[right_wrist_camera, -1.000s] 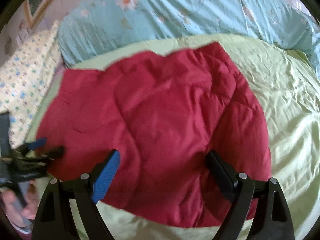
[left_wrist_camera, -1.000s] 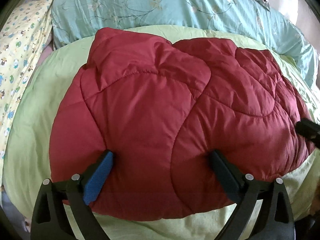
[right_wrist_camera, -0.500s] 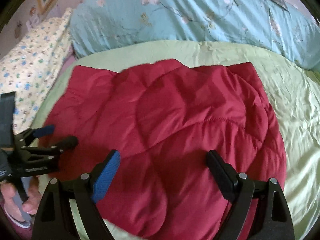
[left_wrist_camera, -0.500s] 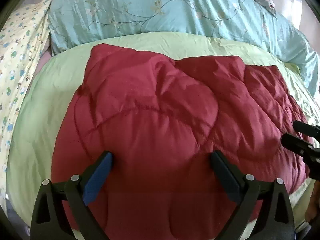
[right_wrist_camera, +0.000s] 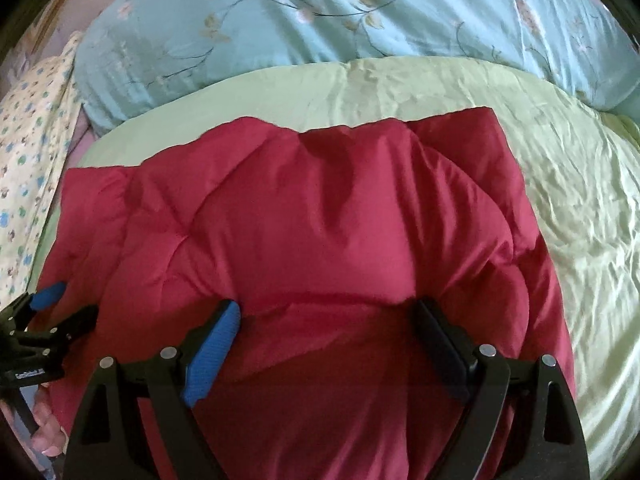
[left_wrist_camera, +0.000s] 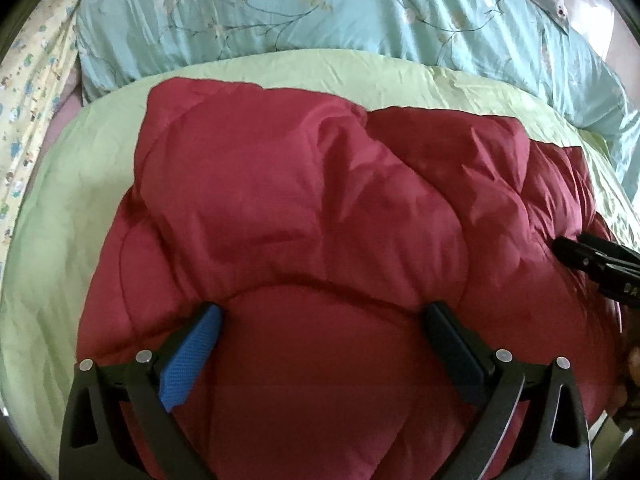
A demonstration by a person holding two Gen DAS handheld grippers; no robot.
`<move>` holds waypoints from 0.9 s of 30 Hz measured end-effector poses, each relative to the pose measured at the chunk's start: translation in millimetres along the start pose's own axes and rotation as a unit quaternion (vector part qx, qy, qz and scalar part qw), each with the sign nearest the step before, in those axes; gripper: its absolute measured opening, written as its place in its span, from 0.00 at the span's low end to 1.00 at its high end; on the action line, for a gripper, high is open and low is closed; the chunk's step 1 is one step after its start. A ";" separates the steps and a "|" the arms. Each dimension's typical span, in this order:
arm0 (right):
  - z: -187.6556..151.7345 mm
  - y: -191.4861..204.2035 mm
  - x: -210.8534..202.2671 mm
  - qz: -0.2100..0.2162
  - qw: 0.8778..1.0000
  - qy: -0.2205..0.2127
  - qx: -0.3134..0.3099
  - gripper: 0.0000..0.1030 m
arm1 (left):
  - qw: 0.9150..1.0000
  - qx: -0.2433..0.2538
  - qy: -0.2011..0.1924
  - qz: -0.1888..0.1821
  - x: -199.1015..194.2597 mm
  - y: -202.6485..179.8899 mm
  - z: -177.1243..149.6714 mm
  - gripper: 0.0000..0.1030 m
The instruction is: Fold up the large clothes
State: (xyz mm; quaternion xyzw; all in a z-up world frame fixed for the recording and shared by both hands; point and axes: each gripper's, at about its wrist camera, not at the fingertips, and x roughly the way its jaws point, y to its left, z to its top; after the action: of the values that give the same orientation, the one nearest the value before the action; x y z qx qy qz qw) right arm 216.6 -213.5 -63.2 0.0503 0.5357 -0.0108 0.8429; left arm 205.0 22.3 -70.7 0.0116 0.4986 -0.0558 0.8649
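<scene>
A large red quilted garment (left_wrist_camera: 320, 216) lies spread on the pale green bedcover (left_wrist_camera: 72, 208); it also fills the right wrist view (right_wrist_camera: 304, 232). My left gripper (left_wrist_camera: 324, 320) is open, its jaws wide apart over the garment's near edge, with red fabric bulging between them. My right gripper (right_wrist_camera: 328, 316) is open the same way over the near edge further right. The right gripper shows at the left wrist view's right edge (left_wrist_camera: 592, 258). The left gripper shows at the right wrist view's left edge (right_wrist_camera: 48, 312).
A light blue floral duvet (left_wrist_camera: 320, 8) is bunched along the far side of the bed. A yellow patterned pillow (left_wrist_camera: 24, 92) lies at the far left. Bare green bedcover (right_wrist_camera: 568, 184) lies right of the garment.
Both grippers have moved forward and lower over the garment's near edge. The red fabric now fills the space between each pair of open jaws.
</scene>
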 end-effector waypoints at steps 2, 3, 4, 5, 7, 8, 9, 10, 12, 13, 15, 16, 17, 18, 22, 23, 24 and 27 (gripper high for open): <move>-0.1 -0.8 2.8 -0.003 1.000 -0.001 0.001 0.88 | 1.000 0.000 0.003 0.001 4.7 2.3 3.7 1.00; 1.1 -1.1 4.0 -0.004 1.000 -0.001 0.001 0.88 | 1.000 0.001 0.004 0.002 7.5 2.8 5.5 1.00; 0.5 -1.2 4.3 -0.004 1.000 -0.002 0.002 0.88 | 1.000 0.001 0.005 0.003 9.4 2.7 7.3 1.00; 0.1 -1.6 4.4 -0.003 1.000 -0.003 0.004 0.88 | 1.000 0.002 0.007 0.004 11.8 2.9 8.7 1.00; -0.1 -3.1 4.7 0.001 1.000 -0.003 0.007 0.88 | 1.000 0.002 0.008 0.005 15.0 2.3 10.0 1.00; 1.4 -4.6 5.7 0.002 1.000 -0.003 0.008 0.88 | 1.000 0.001 0.009 0.006 17.1 2.2 10.7 1.00; 2.2 -5.7 6.3 0.002 1.000 -0.003 0.010 0.88 | 1.000 0.001 0.009 0.008 19.1 1.2 11.5 1.00; 3.0 -6.3 6.2 0.004 1.000 -0.003 0.012 0.88 | 1.000 0.001 0.009 0.010 19.0 0.8 10.5 1.00; 3.9 -7.1 -0.1 0.008 1.000 -0.006 0.018 0.87 | 1.000 0.003 0.010 0.015 23.2 -1.2 11.2 1.00; 3.4 -7.0 -5.3 0.010 1.000 -0.011 0.020 0.87 | 1.000 0.003 0.009 0.017 22.4 -2.6 9.1 1.00; -1.2 -6.3 -29.0 0.020 0.999 -0.032 0.029 0.86 | 1.000 0.003 0.008 0.017 22.7 -4.3 8.1 1.00; -4.3 -5.2 -40.1 0.027 0.998 -0.041 0.030 0.86 | 1.000 0.003 0.008 0.017 21.9 -5.9 7.6 1.00; -7.8 -3.2 -50.0 0.032 0.998 -0.049 0.028 0.87 | 1.000 0.003 0.008 0.018 21.1 -6.1 6.6 1.00; -11.0 -0.8 -56.9 0.032 0.998 -0.052 0.023 0.87 | 1.000 0.003 0.007 0.018 20.2 -6.5 5.7 1.00; -26.3 5.0 -55.3 0.021 1.000 -0.018 0.001 0.87 | 1.000 0.001 0.004 0.016 14.3 -7.4 3.5 1.00; -29.4 4.5 -49.9 0.010 1.000 -0.009 -0.004 0.88 | 1.000 0.002 0.002 0.013 8.9 -7.8 1.8 1.00; -32.6 3.9 -43.6 0.002 1.000 -0.001 -0.010 0.88 | 1.000 0.004 -0.001 0.008 1.6 -7.8 -0.7 0.99; -36.8 -1.8 -33.0 0.002 1.000 -0.009 -0.009 0.88 | 1.000 0.008 -0.012 -0.003 -23.8 -7.4 -11.9 0.99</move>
State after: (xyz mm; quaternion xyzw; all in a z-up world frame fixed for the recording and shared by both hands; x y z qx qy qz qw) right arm 169.2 -212.9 -49.0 0.0434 0.5284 -0.0044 0.8479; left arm 182.1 17.9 -55.8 0.0161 0.4875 -0.0621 0.8708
